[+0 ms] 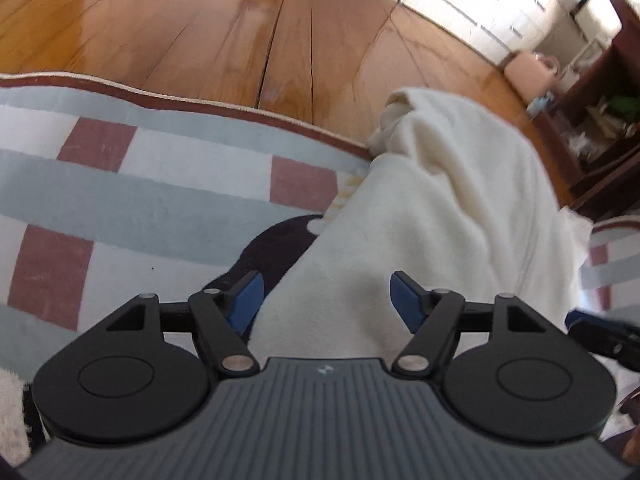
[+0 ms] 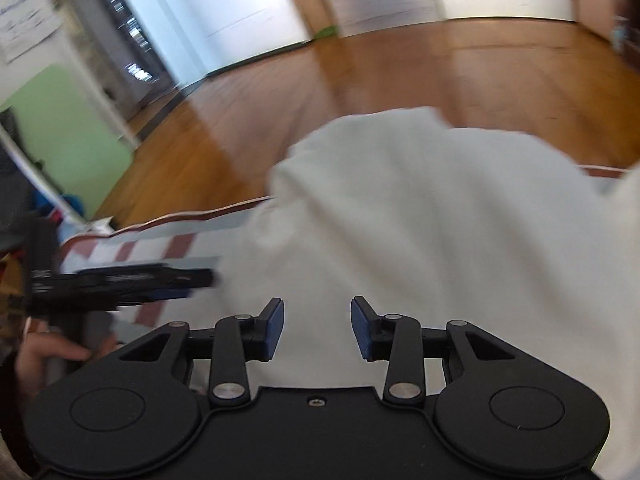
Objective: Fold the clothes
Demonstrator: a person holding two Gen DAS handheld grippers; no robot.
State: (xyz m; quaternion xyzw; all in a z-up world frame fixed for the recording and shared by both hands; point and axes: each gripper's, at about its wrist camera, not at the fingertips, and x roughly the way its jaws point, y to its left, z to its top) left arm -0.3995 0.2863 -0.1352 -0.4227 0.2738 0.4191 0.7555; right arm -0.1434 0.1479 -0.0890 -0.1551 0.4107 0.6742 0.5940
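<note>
Two claws, left and right, gape empty over one cream garment on one checked rug.

The cream garment is soft, matt cloth with a slightly fuzzy nap, and it lies on a woven rug of flat, matt pile. The floor beyond is polished wood, glossy enough to mirror the window light. The left gripper and the right gripper are matt black plastic with bright metal pivot pins and ribbed blue rubbery pads.
</note>
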